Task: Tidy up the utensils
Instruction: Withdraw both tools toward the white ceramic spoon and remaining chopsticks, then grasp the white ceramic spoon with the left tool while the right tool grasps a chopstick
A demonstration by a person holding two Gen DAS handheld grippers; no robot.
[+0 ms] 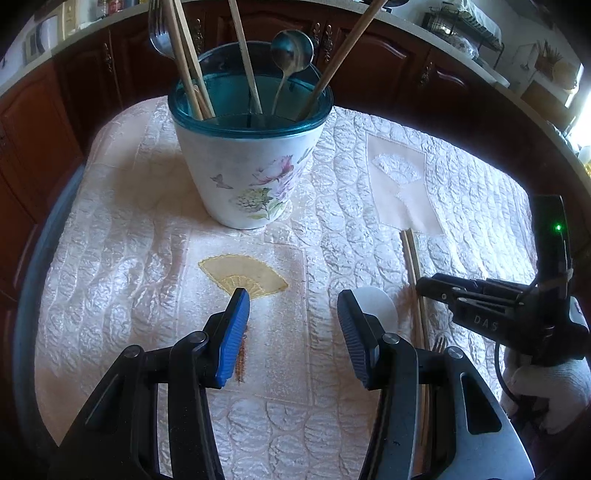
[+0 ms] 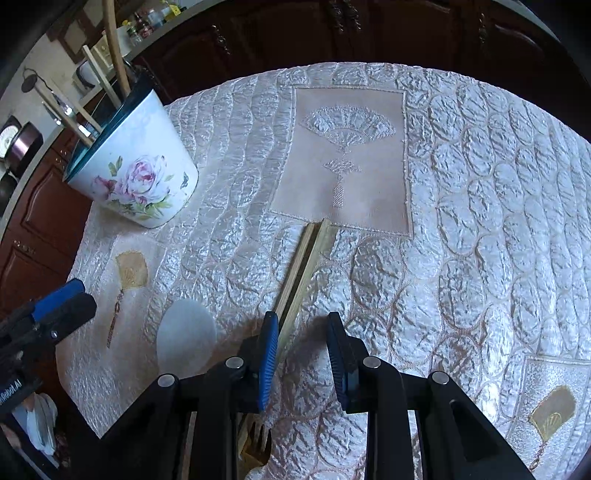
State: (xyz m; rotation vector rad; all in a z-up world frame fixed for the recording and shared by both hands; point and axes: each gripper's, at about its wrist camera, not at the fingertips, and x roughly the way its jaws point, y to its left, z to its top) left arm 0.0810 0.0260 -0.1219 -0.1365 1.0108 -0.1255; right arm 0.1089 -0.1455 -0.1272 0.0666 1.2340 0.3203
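- Pair of pale wooden chopsticks (image 2: 304, 266): lying flat side by side on the quilted cream tablecloth (image 2: 461, 206), far ends just touching the near edge of a plain beige panel with a stitched fan (image 2: 347, 162), near ends running under my right gripper.
- White flat spoon-shaped utensil (image 2: 186, 338): lying on the cloth just left of the chopsticks, between my two grippers.
- Metal fork (image 2: 258, 439): tines visible beneath my right gripper, beside the chopsticks' near end.
- White ceramic pot with rose print and teal rim (image 1: 251, 162): upright toward the table's far edge; holds several wooden sticks (image 1: 243, 55), a metal spoon (image 1: 293, 48) and a second metal fork (image 1: 159, 33).
- My right gripper (image 2: 303, 350): lowered to the cloth, jaws narrowed but apart; the left blue pad lies against the chopsticks, and I cannot tell that anything is clamped.
- My left gripper (image 1: 293, 317): jaws wide, nothing between them, hanging over a yellow stitched fan (image 1: 242, 277) on the cloth.
- Dark wooden cabinets (image 1: 369, 55): beyond the table's far edge.
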